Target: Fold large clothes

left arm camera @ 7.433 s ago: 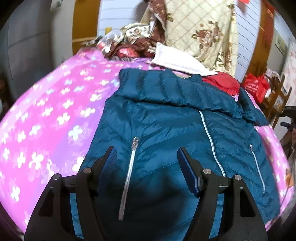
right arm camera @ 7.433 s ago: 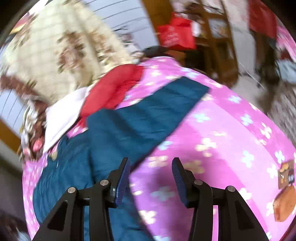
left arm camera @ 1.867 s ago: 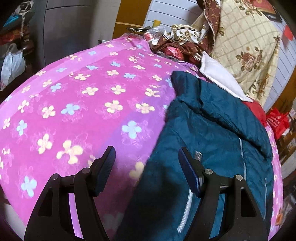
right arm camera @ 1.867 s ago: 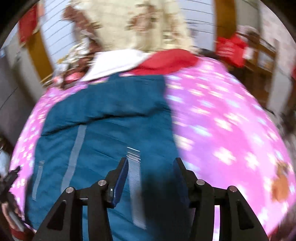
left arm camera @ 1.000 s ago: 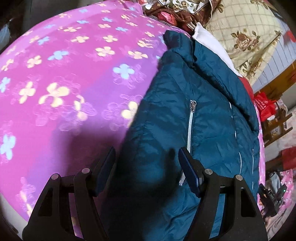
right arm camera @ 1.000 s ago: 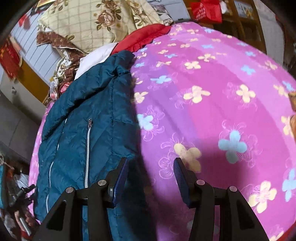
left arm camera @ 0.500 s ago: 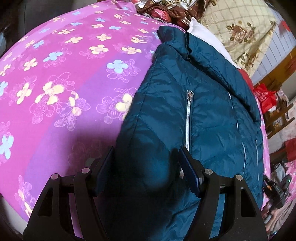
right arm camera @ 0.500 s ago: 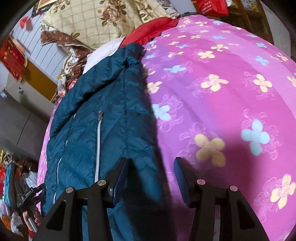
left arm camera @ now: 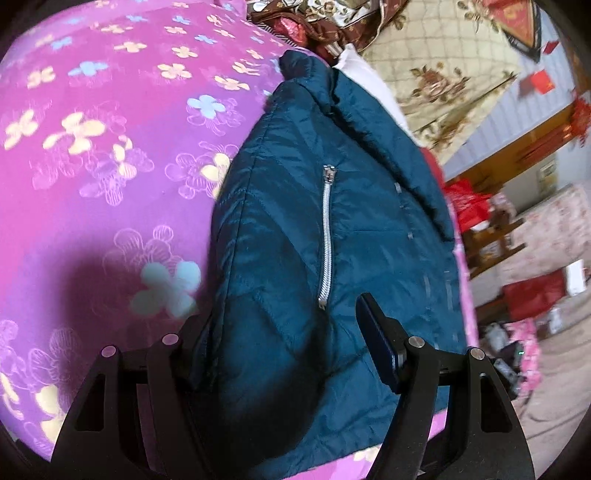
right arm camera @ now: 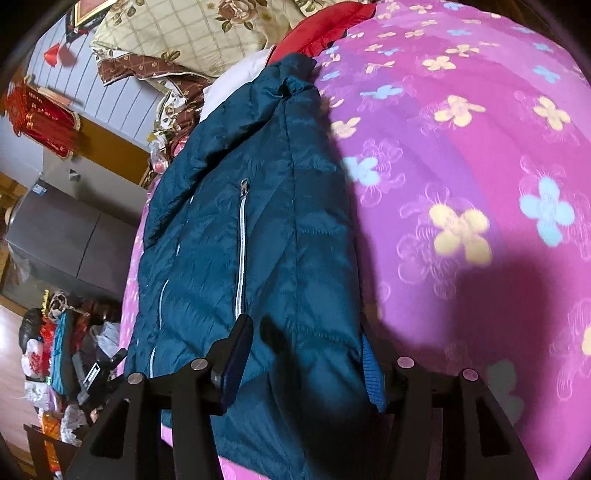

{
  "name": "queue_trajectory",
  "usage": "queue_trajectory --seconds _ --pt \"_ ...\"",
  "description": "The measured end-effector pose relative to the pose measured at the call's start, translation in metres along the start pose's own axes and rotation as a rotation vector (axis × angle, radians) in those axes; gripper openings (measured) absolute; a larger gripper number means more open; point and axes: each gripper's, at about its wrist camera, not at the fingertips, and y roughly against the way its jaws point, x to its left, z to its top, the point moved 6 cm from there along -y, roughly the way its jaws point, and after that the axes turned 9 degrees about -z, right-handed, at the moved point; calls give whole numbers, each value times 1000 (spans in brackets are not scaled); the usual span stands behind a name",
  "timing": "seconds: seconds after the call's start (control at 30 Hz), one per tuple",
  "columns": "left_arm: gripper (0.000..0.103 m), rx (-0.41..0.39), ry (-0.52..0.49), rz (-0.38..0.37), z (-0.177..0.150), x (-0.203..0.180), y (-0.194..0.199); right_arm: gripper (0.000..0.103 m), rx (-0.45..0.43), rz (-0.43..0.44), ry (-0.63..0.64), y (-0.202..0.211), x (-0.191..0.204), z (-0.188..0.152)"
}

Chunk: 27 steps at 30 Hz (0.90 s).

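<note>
Two hand-held grippers bracket the near hem of a teal quilted jacket that lies front-up on a bed covered by a pink floral blanket. The left hand-held gripper stands spread wide at the bottom centre of its frame, the jacket's left edge bulging between its fingers, not clamped. The right hand-held gripper is likewise spread at the bottom of its frame, straddling the right edge beside a pocket zipper, with a floral pillow at the upper left.
</note>
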Motion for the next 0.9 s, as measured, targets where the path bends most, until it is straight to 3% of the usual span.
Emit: queue_trajectory --seconds 0.3,0.43,0.63,0.77,0.83,0.87,0.9 --pt "70 22 52 -159 -14 -3 5 53 81 160 -5 -1 9 -30" --pt "70 18 20 -133 -18 -10 3 53 91 210 -2 -7 21 -41" --pt "70 9 -72 -29 -23 -21 -4 53 80 212 -7 -16 39 -47" --pt "70 15 -182 99 -31 -32 -12 64 52 176 15 -14 49 -52" --pt "47 4 -220 192 -35 -30 -14 64 34 144 25 -15 54 -53" --pt "44 -4 -245 252 -36 -30 -14 64 26 128 27 -15 55 -53" --pt "40 -10 -246 265 -36 -29 -14 64 19 115 29 -15 56 -53"
